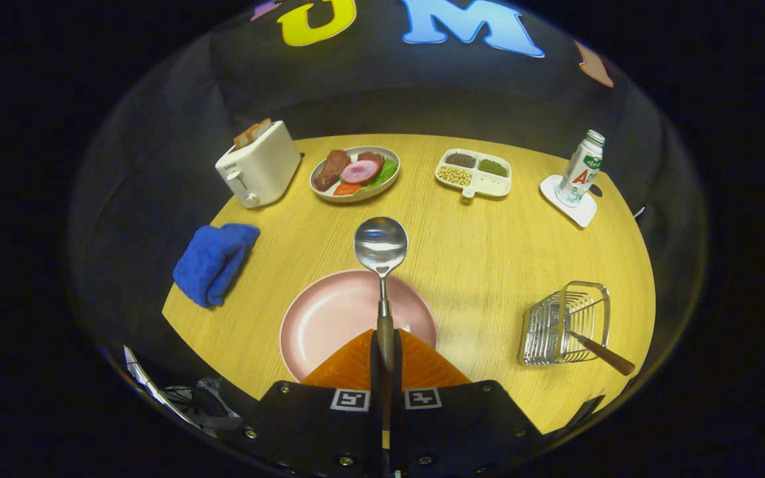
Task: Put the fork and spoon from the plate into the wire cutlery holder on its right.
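Two square black-and-white coded markers (pixel 349 399) sit side by side on my claw (pixel 386 346), whose fingers are clamped on the handle of the spoon (pixel 380 244). The markers carry patterns, not letters. The bottle (pixel 580 169) at the far right of the bench (pixel 489 252) wears a printed label, and the toaster (pixel 257 166) bears a tiny mark. Both are too small to make out.

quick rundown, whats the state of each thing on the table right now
tool: shut on the spoon's handle
spoon: held, bowl out over the plate's far rim
pink plate: nothing lying on it
wire cutlery holder: holds one utensil, brown handle sticking out
toaster: bread in the slot
bottle: upright, capped
blue cloth: crumpled
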`<state>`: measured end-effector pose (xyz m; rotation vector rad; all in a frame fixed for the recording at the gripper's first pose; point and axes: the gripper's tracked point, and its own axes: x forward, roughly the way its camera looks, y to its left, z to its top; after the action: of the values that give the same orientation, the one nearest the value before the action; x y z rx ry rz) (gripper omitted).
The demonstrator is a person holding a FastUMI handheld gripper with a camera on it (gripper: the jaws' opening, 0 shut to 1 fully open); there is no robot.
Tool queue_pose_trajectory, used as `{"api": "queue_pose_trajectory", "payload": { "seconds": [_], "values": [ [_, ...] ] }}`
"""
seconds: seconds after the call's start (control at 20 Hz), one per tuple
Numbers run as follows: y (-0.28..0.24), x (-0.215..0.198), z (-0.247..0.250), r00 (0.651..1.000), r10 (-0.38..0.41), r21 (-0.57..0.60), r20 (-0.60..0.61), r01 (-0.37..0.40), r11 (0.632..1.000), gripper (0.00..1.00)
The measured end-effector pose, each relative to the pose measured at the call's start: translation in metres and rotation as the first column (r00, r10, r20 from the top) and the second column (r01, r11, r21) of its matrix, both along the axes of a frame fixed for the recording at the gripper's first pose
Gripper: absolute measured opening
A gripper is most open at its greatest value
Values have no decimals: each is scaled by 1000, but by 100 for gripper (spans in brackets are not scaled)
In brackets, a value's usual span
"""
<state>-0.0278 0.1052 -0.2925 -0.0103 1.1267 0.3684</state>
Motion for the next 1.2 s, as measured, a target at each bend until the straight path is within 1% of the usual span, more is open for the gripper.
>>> {"api": "queue_pose_trajectory", "payload": {
  "seconds": [0.25,0.45,0.7,0.9,1.2],
  "values": [
    [-56,19,19,990,-129,-11,50,130,991,5],
    [-98,14,22,976,-210,-34,62,212,977,5],
    [-143,5,19,954,-293,-59,57,296,953,5],
    [-168,-5,12,946,-322,-85,32,323,943,5],
    [-181,-25,-3,951,-308,-119,-31,302,946,5]
  ]
}}
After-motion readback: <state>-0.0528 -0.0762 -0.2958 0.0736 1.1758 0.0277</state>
